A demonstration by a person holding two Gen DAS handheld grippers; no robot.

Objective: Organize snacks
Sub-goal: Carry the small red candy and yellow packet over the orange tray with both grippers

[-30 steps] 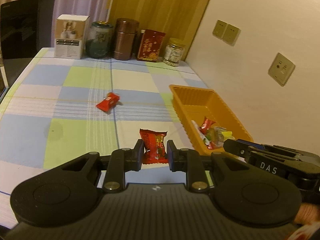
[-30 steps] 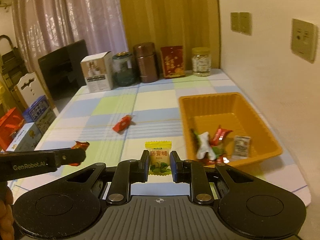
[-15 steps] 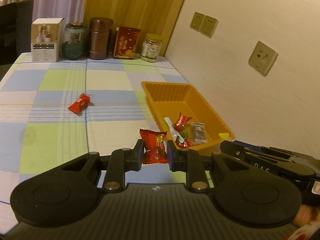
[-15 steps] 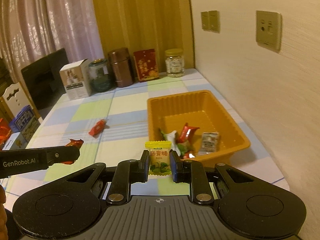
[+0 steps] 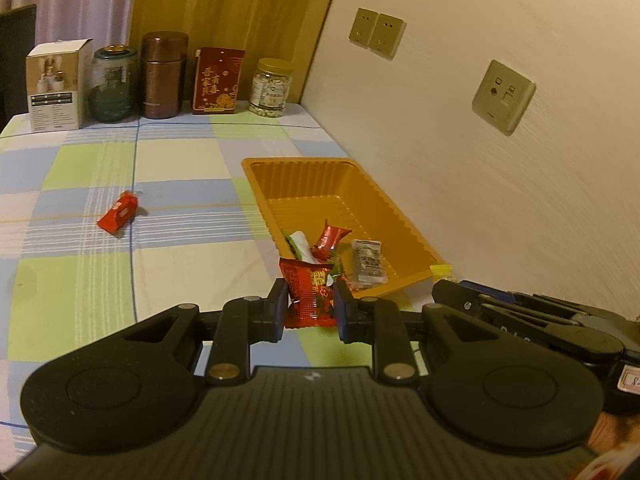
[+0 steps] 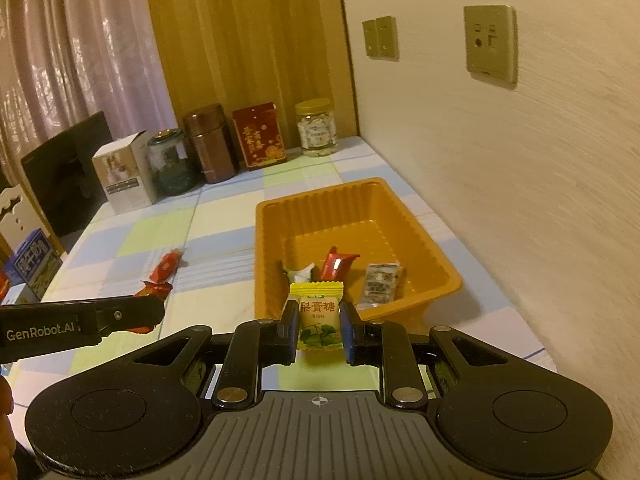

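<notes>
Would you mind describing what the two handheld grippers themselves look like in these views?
Both are matte black plastic. The left gripper and right gripper each have two round discs, linkage arms with brass-coloured pivot pins, a ribbed centre plate and dark blue pads. The left gripper's side reads "GenRobot.AI" in white. No cables or sleeves show.

I'm working in somebody's home, at a table [image 5: 168,152] wearing a pastel checked cloth and sitting against a cream wall [image 5: 500,160] with sockets [image 5: 503,96]. Pale curtains [image 6: 80,60] are hanging by a wood panel [image 6: 248,32]. Lining up at the far edge: a white box [image 5: 54,84], a glass jar [image 5: 113,84], a brown canister [image 5: 165,74], a red tin [image 5: 218,75], a candy jar [image 5: 271,87].
</notes>
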